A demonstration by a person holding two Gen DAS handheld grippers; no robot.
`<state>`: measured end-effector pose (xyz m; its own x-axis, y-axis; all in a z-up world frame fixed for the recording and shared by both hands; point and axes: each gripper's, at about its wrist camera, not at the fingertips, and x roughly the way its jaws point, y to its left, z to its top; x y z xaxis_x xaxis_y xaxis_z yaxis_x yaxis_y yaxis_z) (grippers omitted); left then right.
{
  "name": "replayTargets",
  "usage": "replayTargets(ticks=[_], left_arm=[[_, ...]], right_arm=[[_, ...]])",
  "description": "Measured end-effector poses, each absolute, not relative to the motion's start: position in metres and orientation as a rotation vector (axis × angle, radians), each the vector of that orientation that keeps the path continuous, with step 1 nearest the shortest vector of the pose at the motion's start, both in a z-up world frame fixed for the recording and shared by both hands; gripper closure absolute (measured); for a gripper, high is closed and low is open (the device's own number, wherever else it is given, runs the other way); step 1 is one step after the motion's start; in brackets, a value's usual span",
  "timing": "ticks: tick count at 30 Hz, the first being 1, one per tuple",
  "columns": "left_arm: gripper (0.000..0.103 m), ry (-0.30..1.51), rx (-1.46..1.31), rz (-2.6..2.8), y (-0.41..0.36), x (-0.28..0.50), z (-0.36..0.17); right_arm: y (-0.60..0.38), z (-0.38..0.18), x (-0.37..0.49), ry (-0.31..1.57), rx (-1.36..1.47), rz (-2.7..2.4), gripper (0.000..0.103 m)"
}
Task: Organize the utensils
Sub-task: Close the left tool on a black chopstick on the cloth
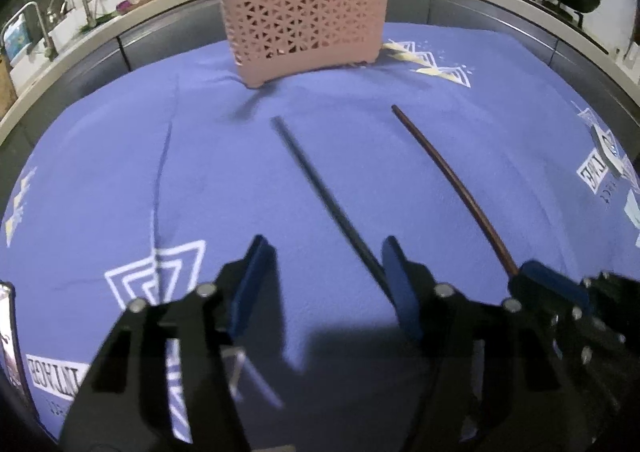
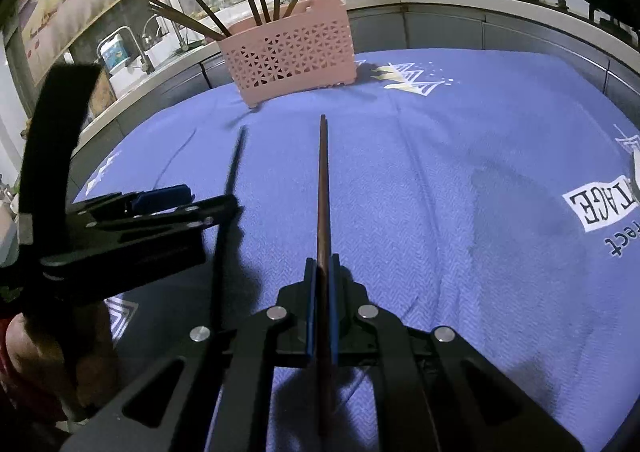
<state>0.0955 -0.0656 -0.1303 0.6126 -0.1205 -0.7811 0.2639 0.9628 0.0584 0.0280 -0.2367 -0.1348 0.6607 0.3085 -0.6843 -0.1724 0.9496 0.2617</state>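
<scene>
We see right gripper (image 2: 323, 272) clamping brown chopstick (image 2: 323, 179) pointing 12 o'clock toward pink basket (image 2: 288, 55); left gripper (image 1: 326, 272) agape around black chopstick (image 1: 316, 179).

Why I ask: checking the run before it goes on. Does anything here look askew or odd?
Yes. The dark chopstick slants through the left gripper, against one blue pad only, blurred, not clamped. The right gripper clamps the brown chopstick squarely. The pink basket stands upright.
</scene>
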Motion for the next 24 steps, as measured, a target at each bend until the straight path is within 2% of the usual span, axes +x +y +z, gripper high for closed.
replayTargets(ticks=[1, 6, 18, 24], left_arm=[[0.061, 0.883, 0.180, -0.224, -0.062, 0.093, -0.130], [0.072, 0.865, 0.198, -0.223, -0.042, 0.081, -0.128], [0.085, 0.871, 0.171, -0.253, -0.008, 0.067, -0.127], [0.086, 0.861, 0.172, -0.264, -0.001, 0.063, -0.128]], right_arm=[[-0.237, -0.135, 0.028, 0.806, 0.181, 0.273, 0.097], [-0.234, -0.134, 0.030, 0.808, 0.179, 0.270, 0.097], [-0.221, -0.133, 0.031, 0.815, 0.140, 0.278, 0.097], [-0.213, -0.133, 0.031, 0.818, 0.117, 0.289, 0.097]])
